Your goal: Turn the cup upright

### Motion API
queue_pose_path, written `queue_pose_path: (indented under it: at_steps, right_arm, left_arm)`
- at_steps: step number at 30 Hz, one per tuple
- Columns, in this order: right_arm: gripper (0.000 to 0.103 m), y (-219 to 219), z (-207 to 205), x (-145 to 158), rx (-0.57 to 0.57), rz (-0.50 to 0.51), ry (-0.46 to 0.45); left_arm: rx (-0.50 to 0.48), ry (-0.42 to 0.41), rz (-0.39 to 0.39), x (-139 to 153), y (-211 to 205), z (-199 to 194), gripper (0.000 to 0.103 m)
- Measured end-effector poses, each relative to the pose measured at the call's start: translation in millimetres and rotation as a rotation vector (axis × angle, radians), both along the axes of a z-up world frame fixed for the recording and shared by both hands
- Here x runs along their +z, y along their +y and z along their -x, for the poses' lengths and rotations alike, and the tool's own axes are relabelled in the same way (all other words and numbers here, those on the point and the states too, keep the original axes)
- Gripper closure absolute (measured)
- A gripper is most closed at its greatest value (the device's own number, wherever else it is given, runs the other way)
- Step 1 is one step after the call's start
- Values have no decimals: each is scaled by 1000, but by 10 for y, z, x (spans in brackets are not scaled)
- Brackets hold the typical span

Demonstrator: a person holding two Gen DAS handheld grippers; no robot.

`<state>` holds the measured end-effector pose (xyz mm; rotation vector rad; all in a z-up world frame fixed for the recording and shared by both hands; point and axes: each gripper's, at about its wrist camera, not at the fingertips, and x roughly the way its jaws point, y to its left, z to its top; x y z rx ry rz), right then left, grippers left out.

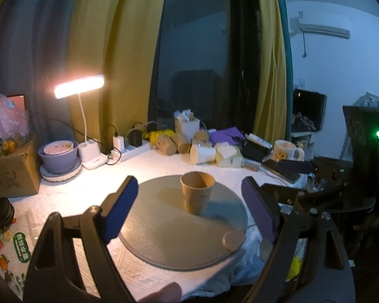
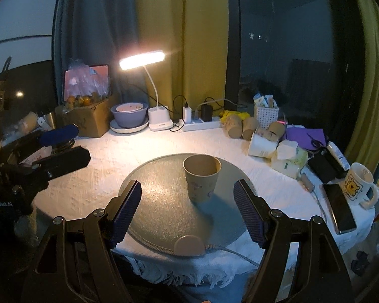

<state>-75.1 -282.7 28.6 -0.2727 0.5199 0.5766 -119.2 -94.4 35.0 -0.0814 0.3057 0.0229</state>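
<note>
On the round grey mat (image 2: pixel 164 202) at the middle of the bench (image 2: pixel 108 156), the paper cup (image 2: pixel 201 179) stands with its mouth up, so the flip itself looks done; the step in hand is, by my judgement, a clean retreat that leaves the cup standing.

Going left to right in the right wrist view: at about 9 o'clock the left gripper (image 2: pixel 70 144) sits off the mat, well apart from the cup. Its own camera shows its fingers (image 1: pixel 121 207) spread wide and holding nothing.

At the centre, just toward 12 o'clock, the cup rests on the far half of the mat, upright and touched by nothing.

The right gripper (image 2: pixel 187 209) frames the cup from the near side, its fingers (image 2: pixel 247 212) released, one at 7 o'clock and one at 5 o'clock, each apart from the cup's wall.

To do this well, draw the right gripper straight back toward 6 o'clock, keeping the fingers wide so neither pad clips the light cup. Avoid any sideways sweep; a paper cup would likely tip at a nudge.
</note>
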Motion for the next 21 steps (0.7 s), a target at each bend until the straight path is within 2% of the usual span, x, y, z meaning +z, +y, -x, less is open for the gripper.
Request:
queue_pose_path:
  at_steps: [7,12,21]
  right_arm:
    - [25,52,35,17,16,5,-6]
    - [25,78,37,-4,23,11,0]
    - [25,97,42,-7,22,12,0]
  left_arm:
    - [25,-43,27,44,74,52,18]
    - [53,-27,7,19,56,33,18]
    - [45,-26,13,9,48,70,18]
